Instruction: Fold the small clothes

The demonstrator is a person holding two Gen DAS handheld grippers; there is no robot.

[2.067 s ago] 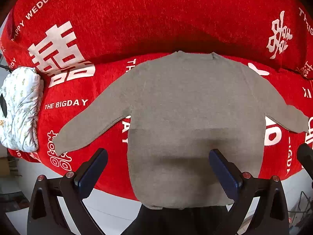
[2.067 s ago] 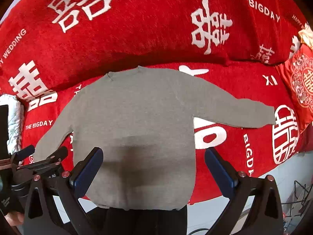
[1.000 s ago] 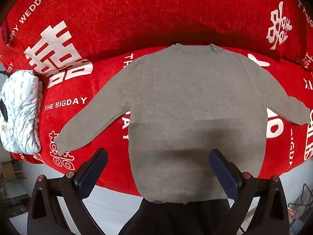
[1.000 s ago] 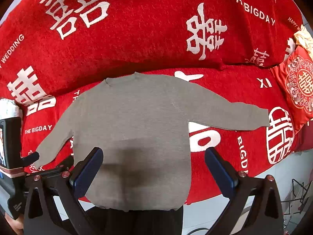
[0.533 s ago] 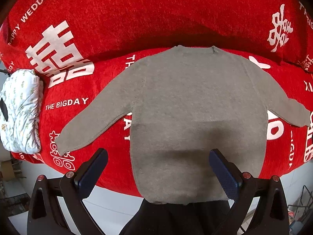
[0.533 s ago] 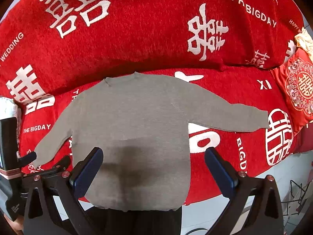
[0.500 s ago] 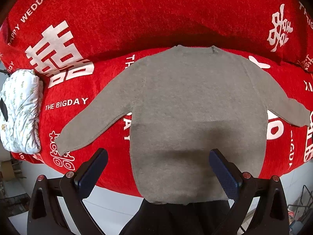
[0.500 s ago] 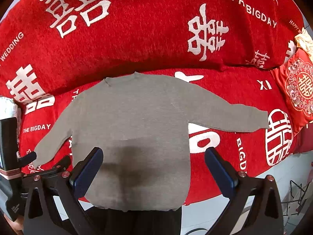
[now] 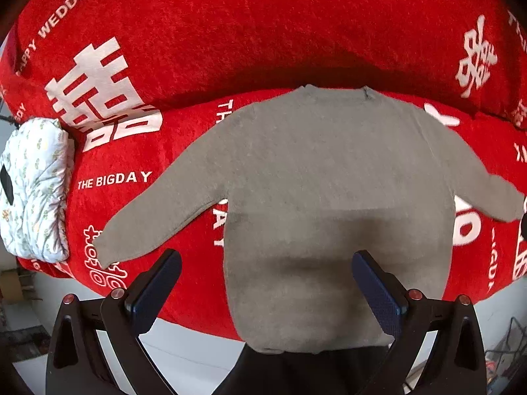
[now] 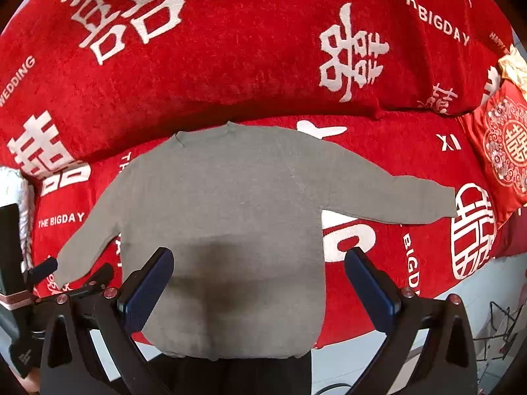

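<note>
Grey sweater (image 9: 329, 197) lies flat on red blanket (image 9: 230, 33), neck toward the back cushion, both sleeves spread out to the sides; hem hangs just over the front edge. Left gripper (image 9: 266, 283) and right gripper (image 10: 258, 283) hover above the hem — jaws spread wide, holding nothing. Bare blanket shows beyond each cuff. White quilted bundle (image 9: 33, 191) sits at far left edge, w/ red cushion (image 10: 504, 144) at far right — both apart from the sleeves.
</note>
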